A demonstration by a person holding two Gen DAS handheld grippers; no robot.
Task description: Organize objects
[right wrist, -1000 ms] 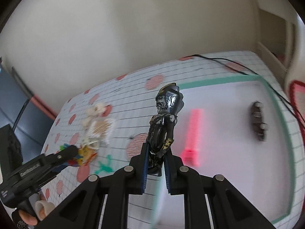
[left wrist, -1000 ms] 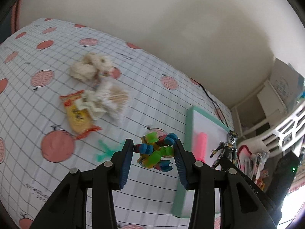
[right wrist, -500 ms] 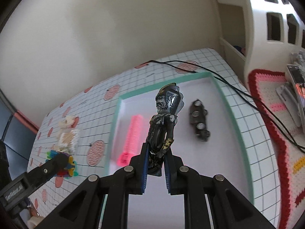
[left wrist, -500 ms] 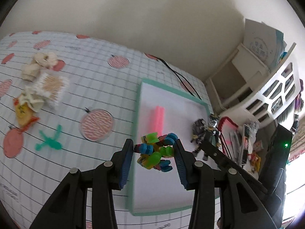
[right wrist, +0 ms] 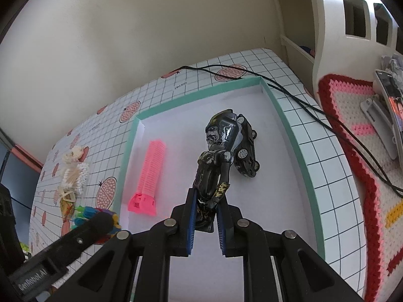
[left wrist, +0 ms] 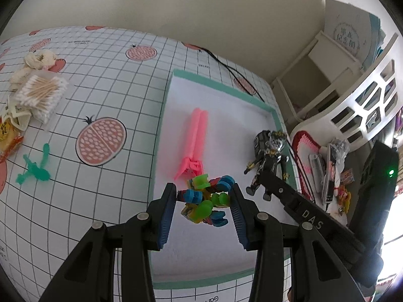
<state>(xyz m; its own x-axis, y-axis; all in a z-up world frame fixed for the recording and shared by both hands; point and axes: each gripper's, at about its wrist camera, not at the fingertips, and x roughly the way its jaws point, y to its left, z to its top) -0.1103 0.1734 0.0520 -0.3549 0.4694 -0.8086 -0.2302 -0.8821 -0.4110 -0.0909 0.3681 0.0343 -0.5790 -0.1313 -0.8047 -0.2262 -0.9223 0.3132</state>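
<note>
Both tools now over tray [left wrist: 161,115]: two toys inside.

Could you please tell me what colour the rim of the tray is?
The tray's rim is mint green, clearest in the right wrist view.

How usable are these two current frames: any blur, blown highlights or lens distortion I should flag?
Left wrist view: sharp; strong fisheye bends the checked tablecloth; bottom-right edge beside the right gripper is blown out white. Right wrist view: action figure and toy car crisp; the pink comb glows oversaturated; dark vignette in the corners of both.
</note>
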